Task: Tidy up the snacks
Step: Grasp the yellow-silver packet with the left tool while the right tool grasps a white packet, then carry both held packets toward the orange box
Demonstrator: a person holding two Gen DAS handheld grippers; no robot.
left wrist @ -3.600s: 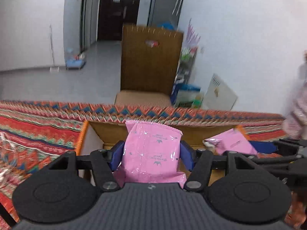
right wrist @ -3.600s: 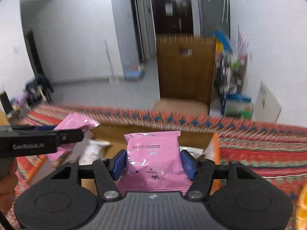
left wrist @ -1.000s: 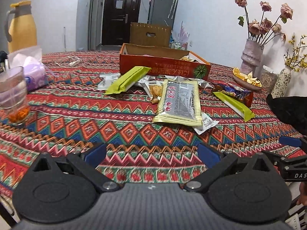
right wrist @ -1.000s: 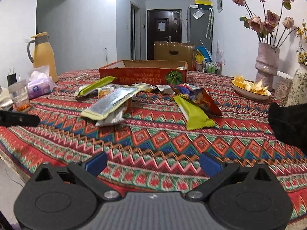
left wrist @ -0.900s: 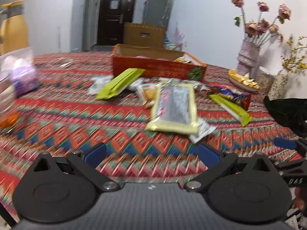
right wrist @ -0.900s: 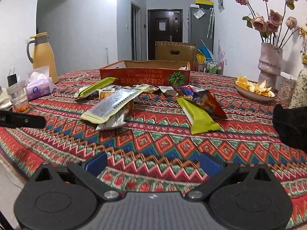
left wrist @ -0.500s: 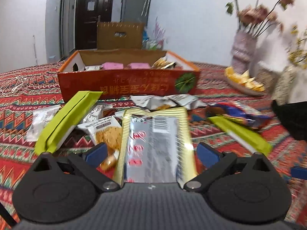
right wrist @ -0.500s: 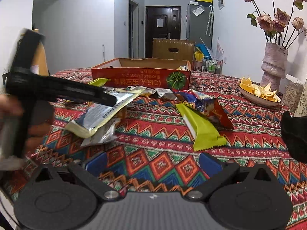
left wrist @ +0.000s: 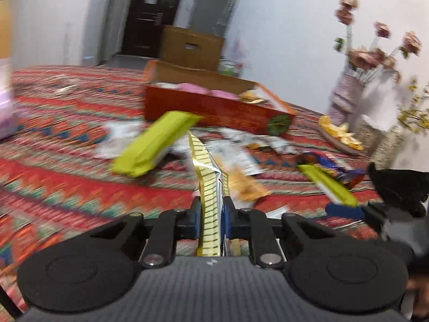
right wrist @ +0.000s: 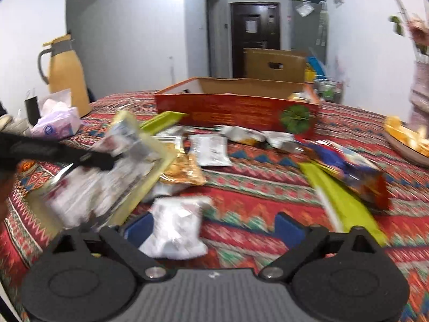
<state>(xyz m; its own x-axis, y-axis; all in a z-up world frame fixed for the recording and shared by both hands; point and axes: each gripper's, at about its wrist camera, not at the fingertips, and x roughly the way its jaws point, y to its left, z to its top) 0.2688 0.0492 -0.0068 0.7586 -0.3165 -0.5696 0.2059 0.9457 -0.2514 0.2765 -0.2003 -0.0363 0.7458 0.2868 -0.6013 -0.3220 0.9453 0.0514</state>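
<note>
My left gripper (left wrist: 211, 214) is shut on a long silver-and-gold snack packet (left wrist: 206, 161), which stands on edge between the blue pads. In the right wrist view the same packet (right wrist: 120, 177) hangs tilted and blurred at the left. My right gripper (right wrist: 213, 228) is low over the table with its jaws closing. A small white packet (right wrist: 174, 230) lies between them near the left pad, and no pad presses on it. The orange cardboard box (right wrist: 236, 110) stands behind, with pink packets (left wrist: 222, 94) inside.
Loose snacks lie on the patterned tablecloth (right wrist: 254, 187): a green bar (left wrist: 155, 145) near the box, another green bar (right wrist: 346, 206), a blue-red bag (right wrist: 354, 171), and a cracker pack (right wrist: 185, 171). A yellow jug (right wrist: 67, 77) and tissues (right wrist: 56, 123) stand left, a chip plate (right wrist: 407, 139) right.
My left gripper moved forward over the silver-and-gold packet, shut on it and tipped it on edge. My right gripper moved forward to the white packet and its jaws narrowed a little.
</note>
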